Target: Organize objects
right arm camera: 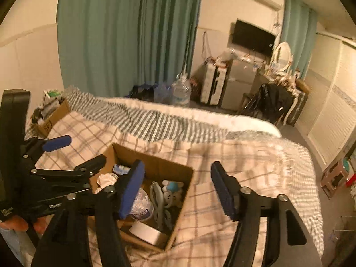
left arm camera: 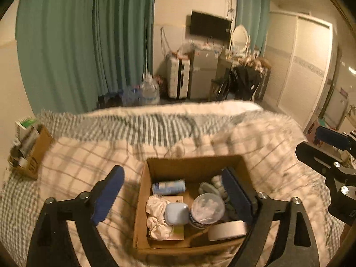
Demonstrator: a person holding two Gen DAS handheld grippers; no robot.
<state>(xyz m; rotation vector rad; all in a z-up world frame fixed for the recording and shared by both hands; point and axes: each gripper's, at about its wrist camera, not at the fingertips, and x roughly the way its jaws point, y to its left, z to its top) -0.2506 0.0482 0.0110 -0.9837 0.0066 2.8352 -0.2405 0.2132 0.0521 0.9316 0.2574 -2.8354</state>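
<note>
Both grippers' fingers apart, empty, over cluttered cardboard box [left arm camera: 195, 166] on plaid bed [left arm camera: 89, 155].

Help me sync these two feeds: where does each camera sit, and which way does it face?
Left wrist: on the left gripper, above the open box, facing across the bed to the TV; right gripper at right edge.
Right wrist: on the right gripper, right of the box, same heading; left gripper and a hand at left.
Shared: box, bed, TV.
</note>
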